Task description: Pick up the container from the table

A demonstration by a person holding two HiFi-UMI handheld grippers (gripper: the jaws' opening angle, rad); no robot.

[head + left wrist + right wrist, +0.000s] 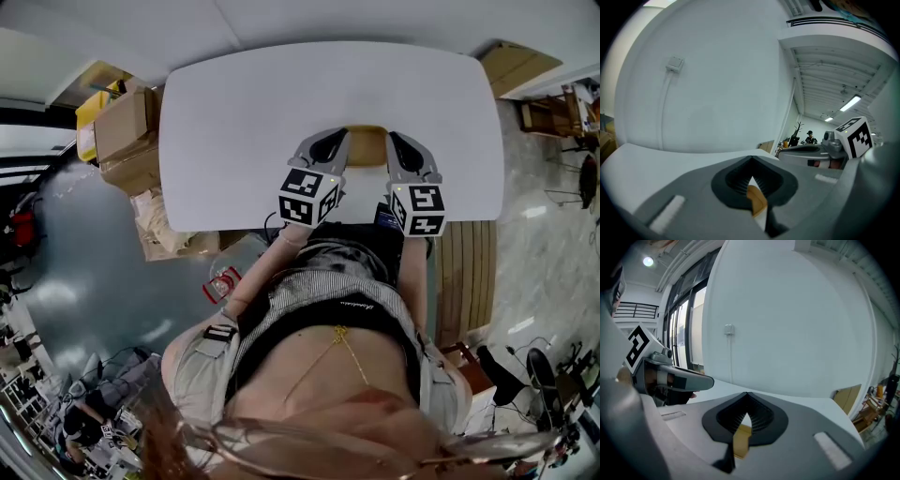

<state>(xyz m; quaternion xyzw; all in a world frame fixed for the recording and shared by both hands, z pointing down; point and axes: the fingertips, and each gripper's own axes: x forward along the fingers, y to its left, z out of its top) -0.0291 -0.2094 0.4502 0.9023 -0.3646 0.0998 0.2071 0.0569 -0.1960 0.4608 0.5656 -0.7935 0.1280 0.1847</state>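
A tan container point(367, 147) sits low over the white table point(244, 122), near its front edge, between my two grippers. My left gripper point(339, 136) holds its left rim and my right gripper point(395, 139) its right rim. In the left gripper view the jaws point(751, 174) are shut, with a tan strip of the container point(757, 200) pinched between the dark pads. The right gripper view shows the same: shut jaws point(746, 409) with the tan rim point(740, 439) between them. Whether the container touches the table is hidden.
Cardboard boxes point(127, 131) and a yellow bin point(91, 111) stand off the table's left end. A slatted wooden panel point(466, 272) lies to the right of the person. A flat cardboard sheet point(516, 64) leans at the far right corner. A white wall point(722, 84) rises behind the table.
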